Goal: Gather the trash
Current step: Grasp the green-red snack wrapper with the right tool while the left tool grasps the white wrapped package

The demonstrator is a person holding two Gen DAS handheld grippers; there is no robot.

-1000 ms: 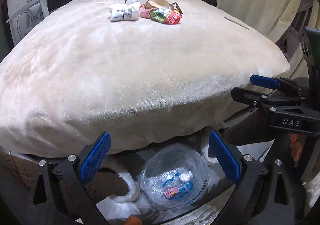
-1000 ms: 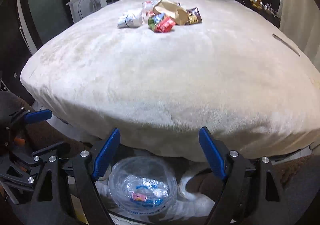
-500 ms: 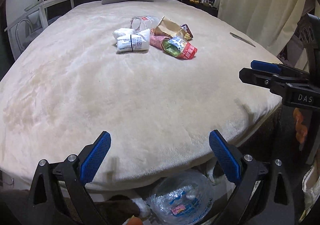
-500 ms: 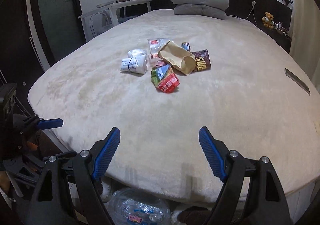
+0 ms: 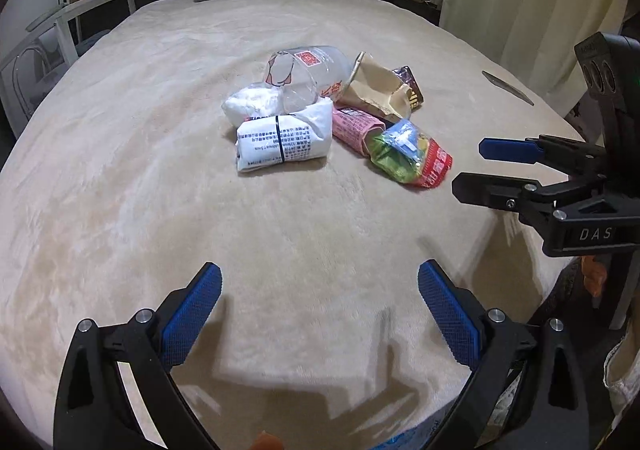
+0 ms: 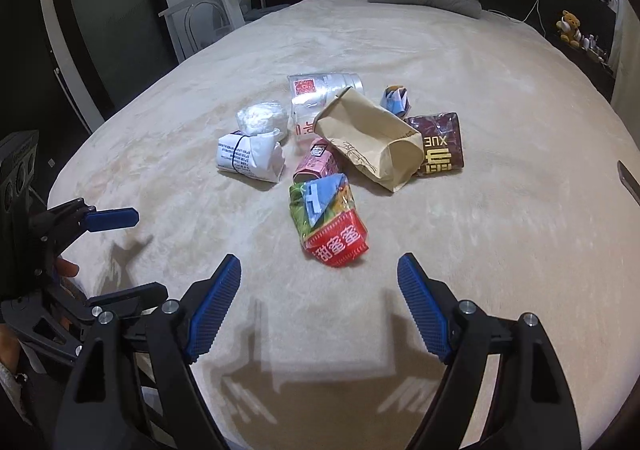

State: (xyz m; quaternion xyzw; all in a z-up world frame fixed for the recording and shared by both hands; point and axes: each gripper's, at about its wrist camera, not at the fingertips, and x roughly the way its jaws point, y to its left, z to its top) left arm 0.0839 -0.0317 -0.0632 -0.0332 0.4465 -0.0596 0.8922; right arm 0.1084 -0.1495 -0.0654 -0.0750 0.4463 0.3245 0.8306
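Lying beyond both gaping tongs (image 6: 319, 302): trash (image 6: 334, 145).

Bare blanket on the bed (image 6: 500, 97) lies open between both spread grippers and the trash heap (image 6: 340, 153), nothing in the way. The heap's pieces crowd together, touching, the red snack bag (image 6: 334, 228) nearest.
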